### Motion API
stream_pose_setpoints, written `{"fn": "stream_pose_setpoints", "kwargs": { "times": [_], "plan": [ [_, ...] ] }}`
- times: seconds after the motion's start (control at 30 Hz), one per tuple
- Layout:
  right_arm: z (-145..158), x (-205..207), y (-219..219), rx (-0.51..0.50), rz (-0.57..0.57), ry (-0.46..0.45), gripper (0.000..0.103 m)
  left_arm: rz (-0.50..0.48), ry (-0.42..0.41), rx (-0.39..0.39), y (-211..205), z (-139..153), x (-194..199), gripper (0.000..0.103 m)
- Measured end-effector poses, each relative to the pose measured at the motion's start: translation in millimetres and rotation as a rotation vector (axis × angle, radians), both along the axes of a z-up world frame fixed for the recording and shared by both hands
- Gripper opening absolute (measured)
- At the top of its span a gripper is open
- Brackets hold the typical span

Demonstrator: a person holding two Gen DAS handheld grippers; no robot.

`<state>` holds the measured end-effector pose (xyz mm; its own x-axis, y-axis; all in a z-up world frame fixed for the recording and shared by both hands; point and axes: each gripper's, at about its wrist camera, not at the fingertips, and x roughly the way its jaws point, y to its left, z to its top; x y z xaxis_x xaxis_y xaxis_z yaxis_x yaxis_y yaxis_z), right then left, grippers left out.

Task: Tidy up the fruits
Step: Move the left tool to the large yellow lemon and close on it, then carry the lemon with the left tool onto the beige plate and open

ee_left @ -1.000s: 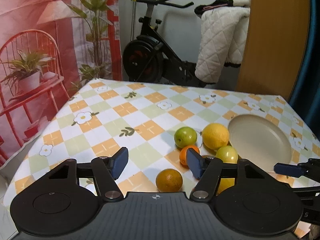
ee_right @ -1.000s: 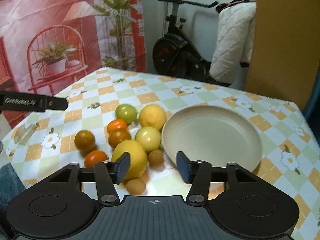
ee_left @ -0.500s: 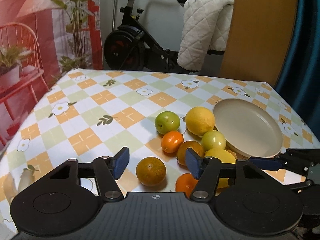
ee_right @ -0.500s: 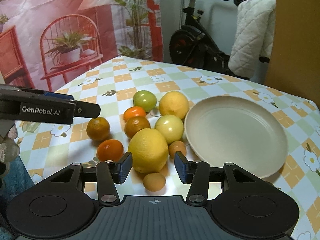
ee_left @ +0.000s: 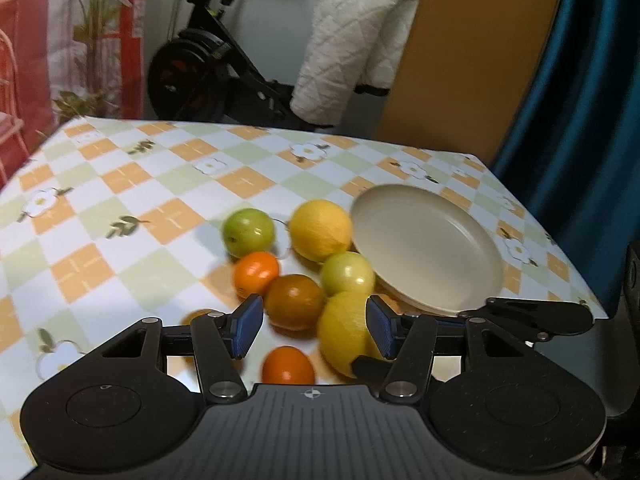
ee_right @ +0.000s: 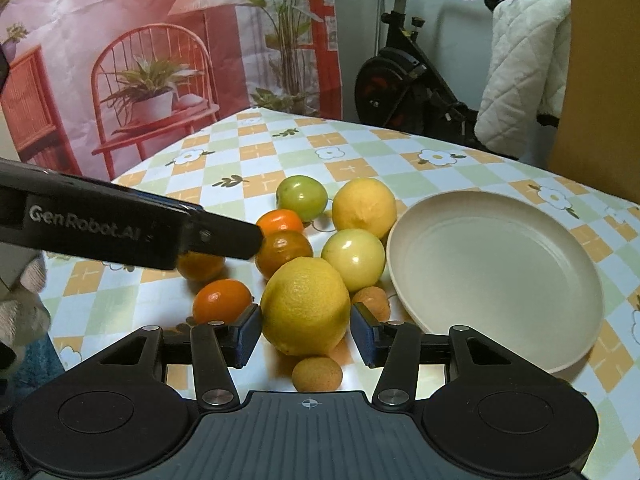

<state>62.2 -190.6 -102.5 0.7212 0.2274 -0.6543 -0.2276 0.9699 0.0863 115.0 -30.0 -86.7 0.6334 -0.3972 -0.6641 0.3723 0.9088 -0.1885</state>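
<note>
Change since earlier: both grippers had come down and in toward the fruit pile; the big lemon, once ahead of the right gripper, now sat between its fingers, and the left gripper had swung from the lone dark orange toward the middle of the pile.

Left wrist view
- Left gripper (ee_left: 314,330): released, jaws apart, pads touching nothing; the picture was blurred.
- Landmark: cream plate (ee_left: 430,254), bare, on the checked worktop (ee_left: 120,200).
- Yellow citrus (ee_left: 320,230): touching the plate's left rim.
- Green fruit (ee_left: 248,232): left of the yellow citrus.
- Pale green fruit (ee_left: 347,274): against the plate's near-left rim.
- Small orange (ee_left: 256,272) and brown-orange fruit (ee_left: 294,302): further left of the plate, in front of the left gripper.
- Big lemon (ee_left: 346,332): near the plate's near edge, behind the left gripper's right finger.
- Near orange (ee_left: 288,366): between the left gripper's fingers in the picture, low, not touched.

Right wrist view
- Right gripper (ee_right: 306,336): released, jaws spread either side of the big lemon (ee_right: 306,306); pads just beside its skin, whether they pressed I cannot tell.
- Plate (ee_right: 496,276): right of the pile, nothing in it.
- Two small tan fruits: one (ee_right: 372,302) between the big lemon and the plate, one (ee_right: 316,374) just in front of the big lemon.
- Left gripper's finger (ee_right: 132,226): reaching in from the left over the dark orange (ee_right: 200,266).
</note>
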Motion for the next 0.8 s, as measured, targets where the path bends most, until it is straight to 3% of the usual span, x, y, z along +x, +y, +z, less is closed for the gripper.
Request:
{"fn": "stream_pose_setpoints", "kwargs": {
  "times": [0.5,0.8],
  "plan": [
    [-4,3,0,0.016,-0.002,-0.003,0.048,-0.066,0.087,-0.047,-16,-18,12,0.06],
    [-8,3,0,0.03,-0.022,-0.003,0.048,-0.075,0.096,-0.07,-16,-22,11,0.059]
  ]
}}
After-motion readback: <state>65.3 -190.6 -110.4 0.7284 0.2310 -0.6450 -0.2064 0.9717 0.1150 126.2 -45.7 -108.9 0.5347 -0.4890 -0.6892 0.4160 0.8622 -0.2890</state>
